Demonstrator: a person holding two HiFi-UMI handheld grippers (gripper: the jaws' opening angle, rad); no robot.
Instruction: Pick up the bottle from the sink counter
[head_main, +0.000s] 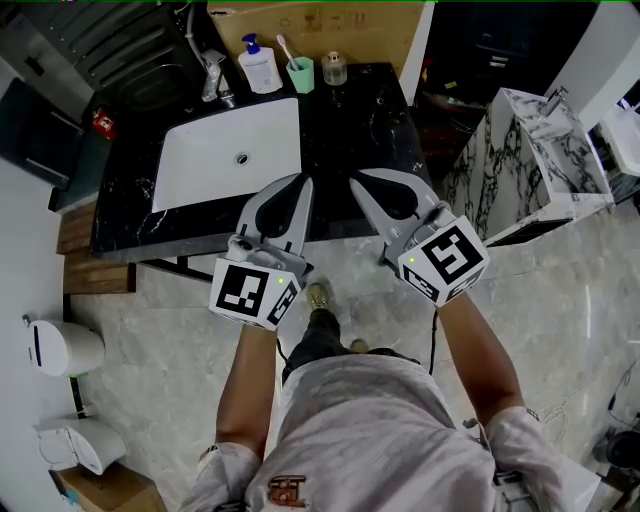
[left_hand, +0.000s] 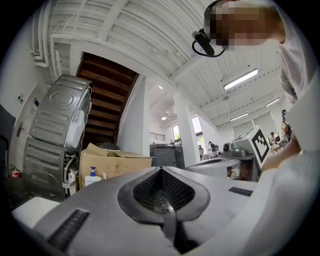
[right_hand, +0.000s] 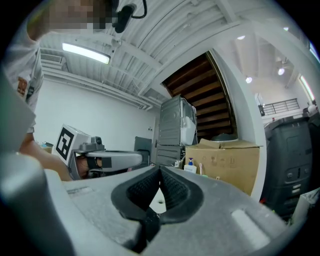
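Note:
The bottle (head_main: 259, 66), white with a blue pump, stands at the back of the black sink counter (head_main: 370, 140), left of a green cup (head_main: 300, 73) with a toothbrush in it. It also shows small in the left gripper view as the bottle (left_hand: 91, 176) and in the right gripper view as the bottle (right_hand: 190, 165). My left gripper (head_main: 300, 179) and right gripper (head_main: 354, 177) hover side by side over the counter's near edge, well short of the bottle. Both are shut with nothing between the jaws.
A white basin (head_main: 230, 150) with a faucet (head_main: 213, 76) fills the counter's left half. A glass jar (head_main: 334, 68) stands right of the cup. A cardboard box (head_main: 310, 25) sits behind the counter, a marble-patterned stand (head_main: 530, 160) to the right, a white dispenser (head_main: 62, 346) at left.

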